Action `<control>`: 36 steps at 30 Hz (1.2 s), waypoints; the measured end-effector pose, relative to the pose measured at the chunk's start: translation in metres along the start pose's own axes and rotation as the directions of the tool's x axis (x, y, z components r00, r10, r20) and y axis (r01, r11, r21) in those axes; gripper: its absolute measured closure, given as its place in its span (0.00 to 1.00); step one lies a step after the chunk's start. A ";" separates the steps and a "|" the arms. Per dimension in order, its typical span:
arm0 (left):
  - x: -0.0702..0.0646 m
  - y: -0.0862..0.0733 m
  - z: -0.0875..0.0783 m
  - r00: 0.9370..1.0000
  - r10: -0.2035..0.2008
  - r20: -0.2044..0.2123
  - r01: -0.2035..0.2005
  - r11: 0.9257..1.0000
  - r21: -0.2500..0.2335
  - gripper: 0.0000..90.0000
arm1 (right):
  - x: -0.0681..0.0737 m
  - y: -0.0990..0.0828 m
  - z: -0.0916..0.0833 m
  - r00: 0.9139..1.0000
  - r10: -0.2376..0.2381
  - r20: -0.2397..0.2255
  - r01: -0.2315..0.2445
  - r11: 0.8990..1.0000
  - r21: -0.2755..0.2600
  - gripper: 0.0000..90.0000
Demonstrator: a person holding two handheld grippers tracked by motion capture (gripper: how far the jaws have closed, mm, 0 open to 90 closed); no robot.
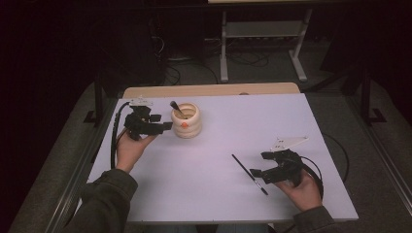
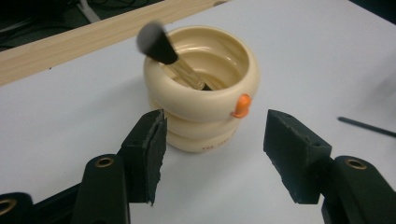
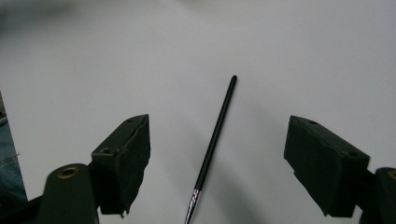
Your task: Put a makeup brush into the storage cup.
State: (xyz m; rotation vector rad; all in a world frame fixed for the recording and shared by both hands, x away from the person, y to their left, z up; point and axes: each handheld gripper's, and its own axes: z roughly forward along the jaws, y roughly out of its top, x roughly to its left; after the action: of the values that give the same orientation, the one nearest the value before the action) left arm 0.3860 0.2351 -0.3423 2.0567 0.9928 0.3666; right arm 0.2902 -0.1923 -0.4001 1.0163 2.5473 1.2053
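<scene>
On the white counter (image 1: 204,165) a cream ribbed cup (image 1: 186,121) stands upright toward the far left, with an orange dot on its side and a dark-tipped brush (image 1: 177,109) leaning inside it, the bristle end up over the rim. The left gripper (image 1: 163,126) sits just beside the cup on its left, held in the person's left hand (image 1: 128,148), its jaws pointing at the cup. In the left gripper view the jaws stand apart with nothing pressed between them; the cup (image 2: 201,88) lies just ahead of the jaw tips, centred on the gap, and the pads touch neither wall of it. The brush in the cup (image 2: 161,44) shows blurred there, tilted toward the upper left. Near the right front of the counter a thin black paintbrush (image 1: 249,174) lies flat, slanting from far left to near right. The right gripper (image 1: 260,174), in the person's right hand (image 1: 303,189), rests close against its near end. In the right gripper view the jaws are wide apart and the paintbrush (image 3: 214,144) runs up the middle of the gap, clear of both pads, its metal ferrule at the bottom edge and its handle tip pointing away.
</scene>
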 end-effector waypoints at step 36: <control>-0.053 -0.051 -0.014 0.991 0.087 0.104 -0.081 0.995 -0.056 0.38 | 0.010 0.000 0.009 0.997 0.055 0.059 -0.062 0.991 0.116 0.38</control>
State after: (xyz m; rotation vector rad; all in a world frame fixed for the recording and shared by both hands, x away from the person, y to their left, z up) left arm 0.3175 0.2216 -0.3678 2.0536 0.8272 0.3197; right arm 0.2860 -0.1808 -0.4047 1.1406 2.5887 1.0346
